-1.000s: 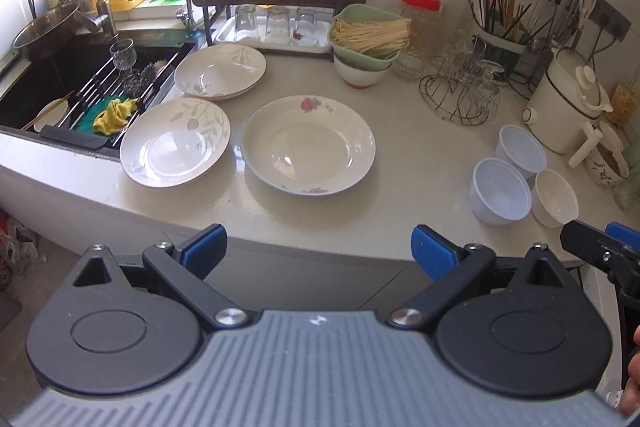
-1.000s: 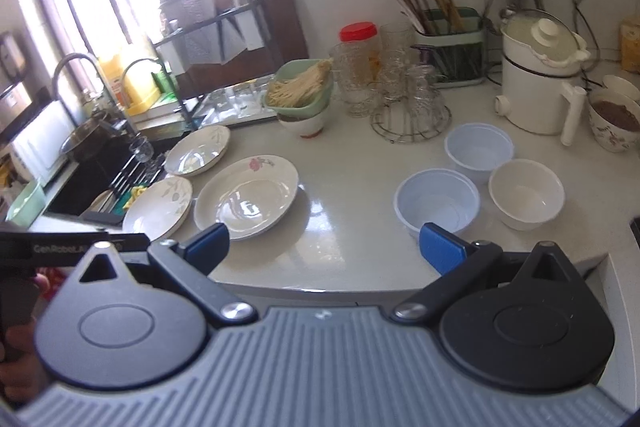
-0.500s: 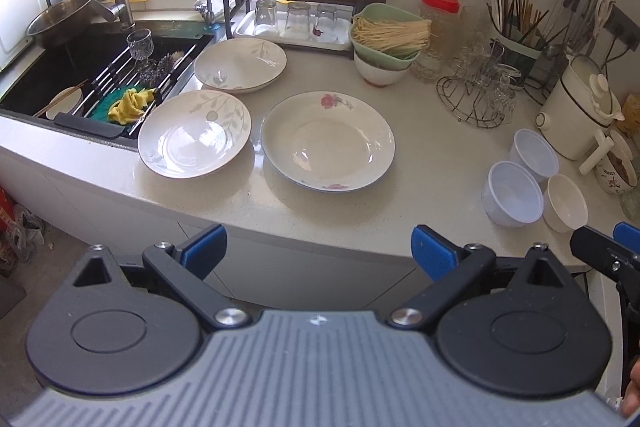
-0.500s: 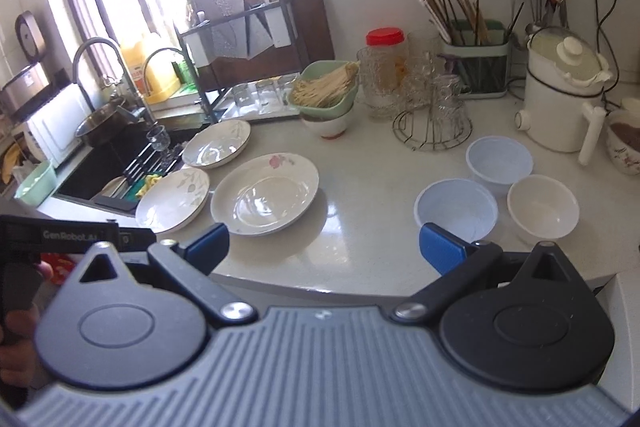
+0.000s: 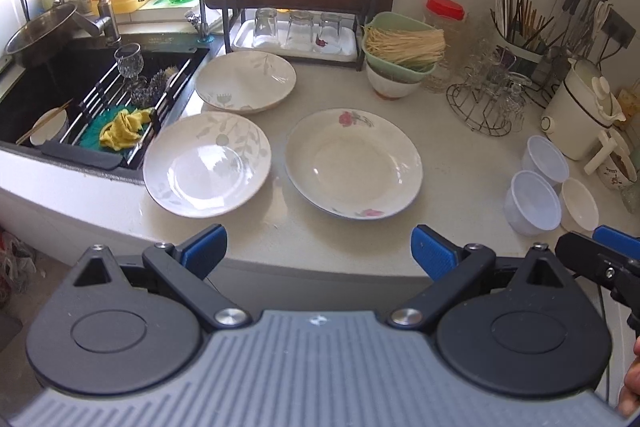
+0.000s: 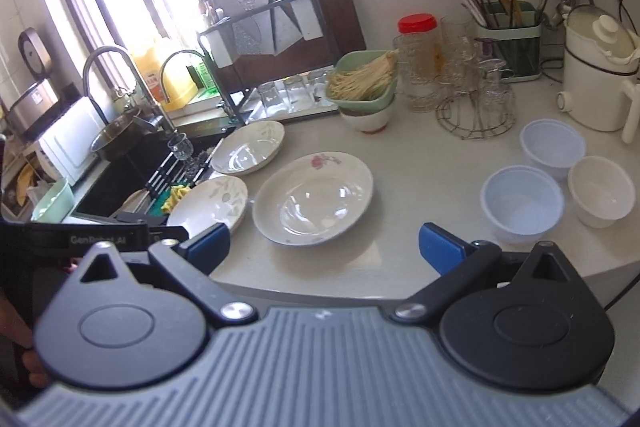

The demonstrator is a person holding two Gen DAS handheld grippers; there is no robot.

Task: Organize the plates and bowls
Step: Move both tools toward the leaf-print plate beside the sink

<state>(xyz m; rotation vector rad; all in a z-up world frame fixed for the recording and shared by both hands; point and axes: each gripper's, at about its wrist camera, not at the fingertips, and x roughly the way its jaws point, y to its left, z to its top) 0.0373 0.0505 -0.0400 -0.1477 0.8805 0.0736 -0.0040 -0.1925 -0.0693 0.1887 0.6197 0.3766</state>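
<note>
Three plates: rose plate [image 5: 354, 163] dead ahead of the left gripper [image 5: 318, 247], leaf plate [image 5: 206, 165] and far plate [image 5: 246, 81] beyond-left.
Bowls [image 6: 522, 203]: ahead-right of the right gripper [image 6: 324, 247].
Change: both views nearer the counter [image 5: 460, 163]; approach under way, nothing stacked.
Jaws: both wide, empty.

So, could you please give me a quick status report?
Both tools open, empty. Three plates and three small bowls unstacked on counter. Nothing in the way.
</note>
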